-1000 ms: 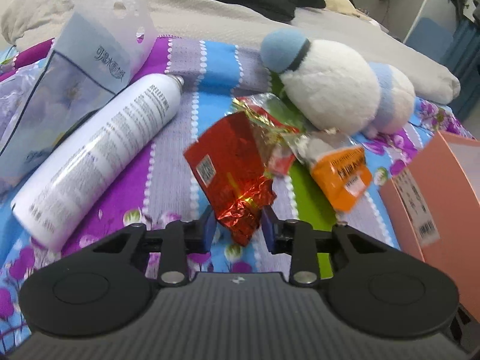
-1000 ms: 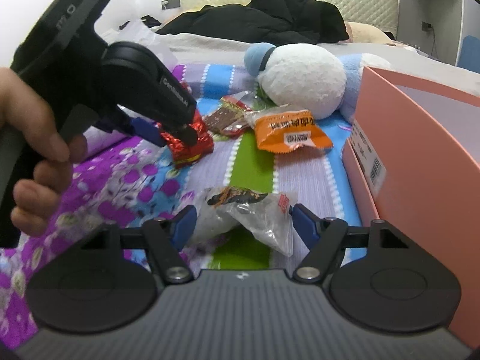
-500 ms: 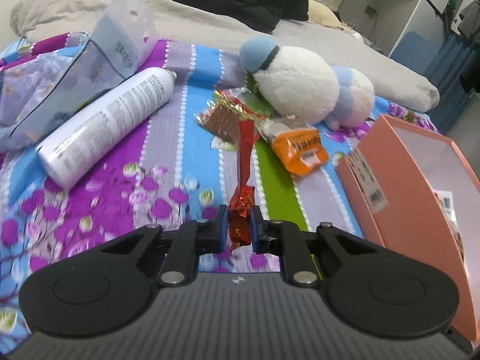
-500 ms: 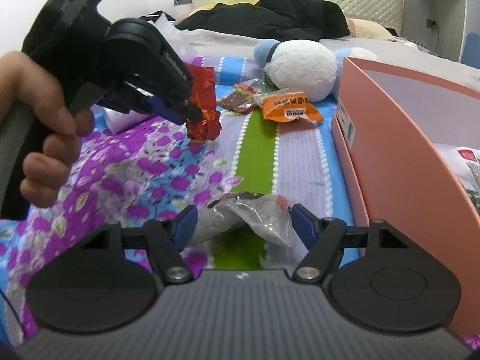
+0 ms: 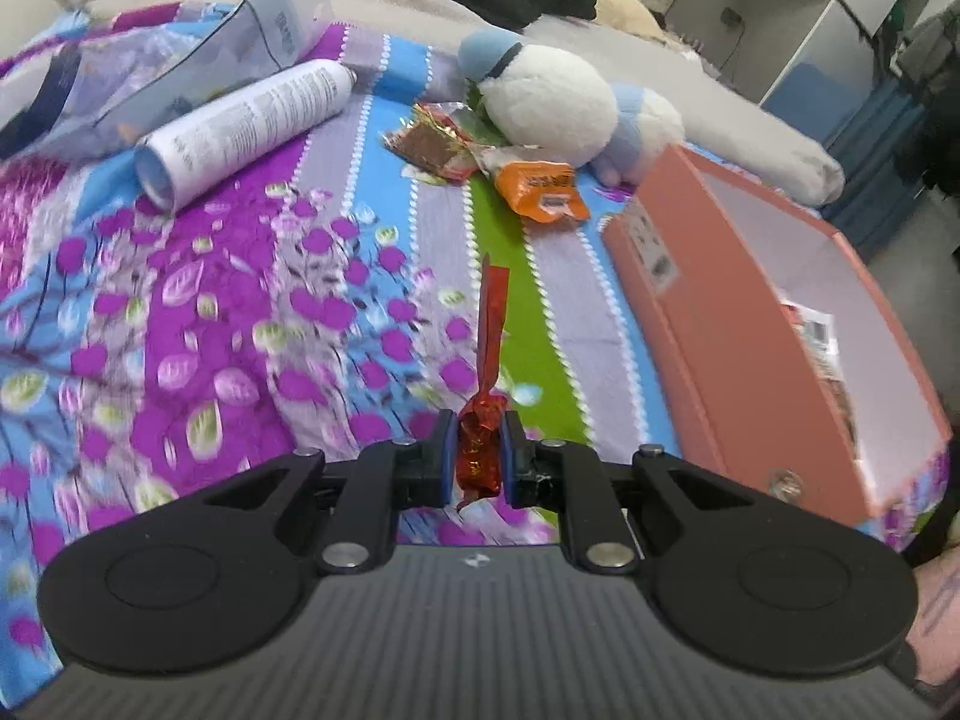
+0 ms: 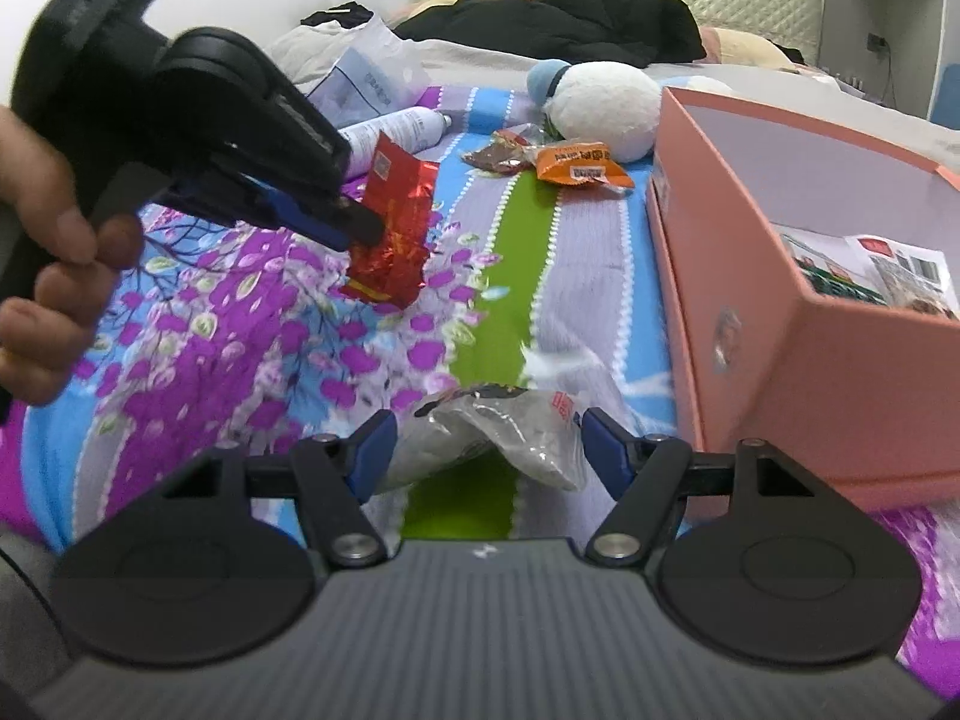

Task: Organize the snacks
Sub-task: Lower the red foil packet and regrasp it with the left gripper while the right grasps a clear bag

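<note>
My left gripper (image 5: 477, 453) is shut on the crumpled end of a red foil snack packet (image 5: 489, 324), which sticks up edge-on above the bedspread. From the right wrist view the same red packet (image 6: 393, 228) hangs in the left gripper (image 6: 354, 222), held in a person's hand. My right gripper (image 6: 486, 444) stands wide and is shut on a clear, silvery snack packet (image 6: 510, 432) spanning its blue pads. An open pink box (image 6: 750, 276) with packets inside stands to the right. The pink box (image 5: 750, 330) also lies right of the left gripper.
An orange packet (image 5: 543, 189) and a brown-red packet (image 5: 432, 141) lie on the flowered bedspread, in front of a white-and-blue plush toy (image 5: 552, 99). A white spray can (image 5: 246, 123) and a plastic bag (image 5: 264, 30) lie at the far left. Dark clothes sit at the back.
The left jaws closed tighter on the red packet and lifted it off the bed. Both grippers pulled back from the far snacks with their packets, and the pink box has come closer.
</note>
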`<state>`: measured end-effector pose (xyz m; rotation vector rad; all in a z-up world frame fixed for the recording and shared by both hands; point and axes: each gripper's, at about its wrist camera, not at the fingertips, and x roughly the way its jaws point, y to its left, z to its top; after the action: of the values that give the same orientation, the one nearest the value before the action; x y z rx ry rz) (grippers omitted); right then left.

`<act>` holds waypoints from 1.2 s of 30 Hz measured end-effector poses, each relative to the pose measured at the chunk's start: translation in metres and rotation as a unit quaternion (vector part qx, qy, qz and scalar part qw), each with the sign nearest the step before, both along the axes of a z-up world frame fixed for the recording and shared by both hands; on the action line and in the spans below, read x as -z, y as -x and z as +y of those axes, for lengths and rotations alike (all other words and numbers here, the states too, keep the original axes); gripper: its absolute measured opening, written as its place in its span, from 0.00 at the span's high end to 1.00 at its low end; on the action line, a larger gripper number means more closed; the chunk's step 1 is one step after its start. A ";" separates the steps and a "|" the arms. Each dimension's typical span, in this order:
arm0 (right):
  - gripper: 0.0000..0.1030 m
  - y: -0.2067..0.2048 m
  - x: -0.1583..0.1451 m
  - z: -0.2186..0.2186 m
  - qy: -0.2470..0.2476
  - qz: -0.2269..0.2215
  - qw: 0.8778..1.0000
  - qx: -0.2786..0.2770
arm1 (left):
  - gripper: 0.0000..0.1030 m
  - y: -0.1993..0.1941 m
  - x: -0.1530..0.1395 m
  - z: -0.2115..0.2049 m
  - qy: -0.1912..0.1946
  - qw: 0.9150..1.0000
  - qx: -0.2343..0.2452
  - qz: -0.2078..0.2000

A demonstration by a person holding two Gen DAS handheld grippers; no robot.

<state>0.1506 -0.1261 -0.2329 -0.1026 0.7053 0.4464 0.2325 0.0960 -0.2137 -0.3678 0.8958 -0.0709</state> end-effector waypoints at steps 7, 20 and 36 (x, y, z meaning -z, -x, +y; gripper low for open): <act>0.32 0.017 -0.002 -0.019 0.003 0.007 1.000 0.011 | 0.83 0.041 -0.002 -0.014 0.017 1.000 0.020 0.017; 0.31 0.028 0.007 -0.035 0.001 0.031 0.999 0.015 | 0.82 0.066 0.020 -0.005 0.027 0.998 -0.004 0.055; 0.15 0.034 0.002 -0.046 -0.035 0.018 0.999 0.018 | 0.31 0.090 0.014 -0.001 -0.060 0.997 -0.020 0.048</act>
<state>0.1169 -0.1724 -0.2352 -0.0153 0.7246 0.4384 0.1428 0.0951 -0.2274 -0.2789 0.9816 0.0368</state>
